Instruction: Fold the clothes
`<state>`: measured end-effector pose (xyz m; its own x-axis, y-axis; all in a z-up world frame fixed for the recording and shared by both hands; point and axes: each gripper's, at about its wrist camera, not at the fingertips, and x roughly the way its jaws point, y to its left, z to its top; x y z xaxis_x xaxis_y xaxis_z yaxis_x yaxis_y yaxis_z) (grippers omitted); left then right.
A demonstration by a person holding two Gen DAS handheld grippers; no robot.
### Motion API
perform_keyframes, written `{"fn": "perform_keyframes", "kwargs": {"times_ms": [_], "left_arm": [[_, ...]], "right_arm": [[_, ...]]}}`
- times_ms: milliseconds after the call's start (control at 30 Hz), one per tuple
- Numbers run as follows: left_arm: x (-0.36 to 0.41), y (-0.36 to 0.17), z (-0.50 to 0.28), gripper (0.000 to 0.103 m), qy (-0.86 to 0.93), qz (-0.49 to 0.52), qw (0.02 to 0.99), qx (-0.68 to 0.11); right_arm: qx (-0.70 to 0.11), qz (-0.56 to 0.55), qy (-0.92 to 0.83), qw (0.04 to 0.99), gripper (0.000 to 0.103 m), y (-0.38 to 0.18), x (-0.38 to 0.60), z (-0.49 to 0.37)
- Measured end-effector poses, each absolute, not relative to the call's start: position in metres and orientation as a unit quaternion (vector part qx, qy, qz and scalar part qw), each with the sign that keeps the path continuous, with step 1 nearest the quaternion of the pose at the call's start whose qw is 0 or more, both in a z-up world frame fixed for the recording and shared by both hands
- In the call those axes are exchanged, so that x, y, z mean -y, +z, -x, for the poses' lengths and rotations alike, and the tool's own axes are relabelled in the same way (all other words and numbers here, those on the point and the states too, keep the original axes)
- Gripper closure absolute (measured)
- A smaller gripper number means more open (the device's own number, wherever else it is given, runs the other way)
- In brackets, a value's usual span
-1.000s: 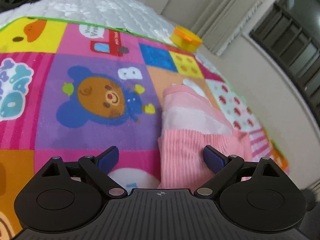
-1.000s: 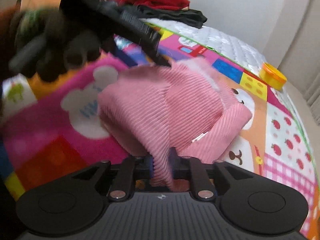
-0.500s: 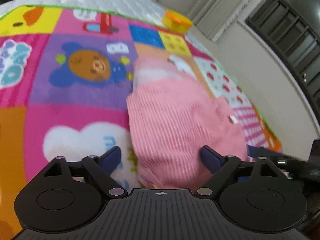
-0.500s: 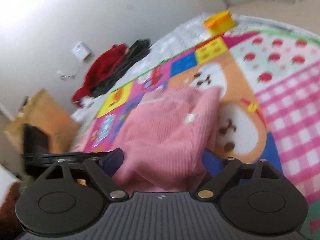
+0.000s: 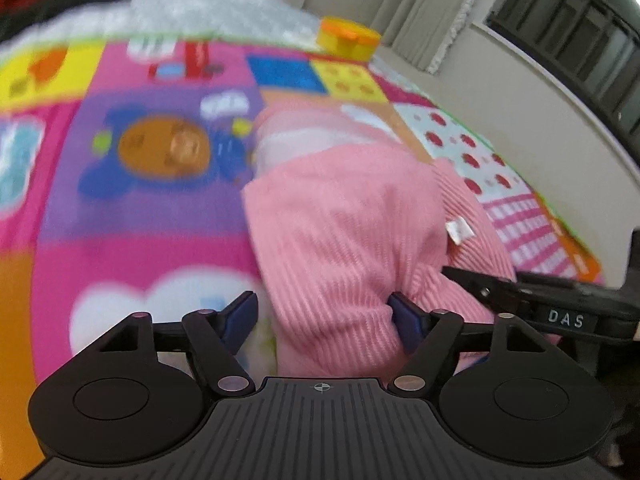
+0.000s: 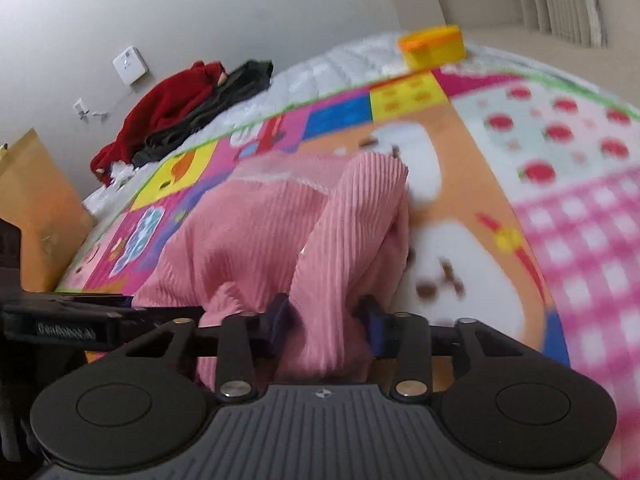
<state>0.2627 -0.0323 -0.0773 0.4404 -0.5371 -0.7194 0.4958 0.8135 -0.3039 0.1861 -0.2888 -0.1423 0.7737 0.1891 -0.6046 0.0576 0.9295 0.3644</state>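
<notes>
Right wrist view showed the right tongs (image 6: 323,322), which had just been closing, clamped on a bunched fold of the pink ribbed garment (image 6: 256,236) that lay crumpled on the patchwork play mat (image 6: 560,208) spread over the bed. Left wrist view showed the left tongs (image 5: 323,318), also just narrowing, with their blue pads still apart astride the garment's near edge, the right pad touching the cloth and the left one clear of it. A yellow container (image 6: 434,46) sat at the mat's far edge, and red and dark clothes (image 6: 176,108) were heaped by the wall.
</notes>
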Motion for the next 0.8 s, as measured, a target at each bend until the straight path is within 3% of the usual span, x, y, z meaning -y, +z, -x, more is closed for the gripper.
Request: {"fn": "perform_keyframes", "kwargs": {"times_ms": [233,367,567,633,667,700,767,800], "left_arm": [[0.071,-0.072,-0.323,0.032,-0.321,-0.026,0.879,-0.352],[0.085,-0.072,-0.344,0.032,-0.327,-0.041,0.876,-0.351],[0.084,-0.078,-0.341,0.03,-0.326,-0.041,0.876,-0.353],[0.08,-0.08,-0.34,0.025,-0.319,-0.029,0.877,-0.357],[0.078,-0.08,-0.339,0.023,-0.315,-0.025,0.879,-0.357],[0.075,-0.079,-0.335,0.02,-0.308,-0.022,0.883,-0.353],[0.067,-0.077,-0.319,0.005,-0.288,-0.021,0.897,-0.334],[0.063,-0.076,-0.308,0.001,-0.277,-0.022,0.906,-0.32]], "right_arm": [[-0.274,-0.147,-0.028,0.95,0.07,-0.137,0.306,-0.229],[-0.282,-0.132,-0.037,0.95,0.07,-0.143,0.31,-0.24],[-0.283,-0.126,-0.05,0.949,0.059,-0.149,0.307,-0.235],[-0.285,-0.125,-0.056,0.949,0.053,-0.147,0.307,-0.234],[-0.286,-0.125,-0.058,0.948,0.043,-0.146,0.308,-0.233],[-0.282,-0.12,-0.064,0.95,0.024,-0.143,0.307,-0.226],[-0.271,-0.106,-0.076,0.954,0.0,-0.134,0.305,-0.208],[-0.265,-0.1,-0.082,0.956,0.0,-0.13,0.304,-0.2]]}}
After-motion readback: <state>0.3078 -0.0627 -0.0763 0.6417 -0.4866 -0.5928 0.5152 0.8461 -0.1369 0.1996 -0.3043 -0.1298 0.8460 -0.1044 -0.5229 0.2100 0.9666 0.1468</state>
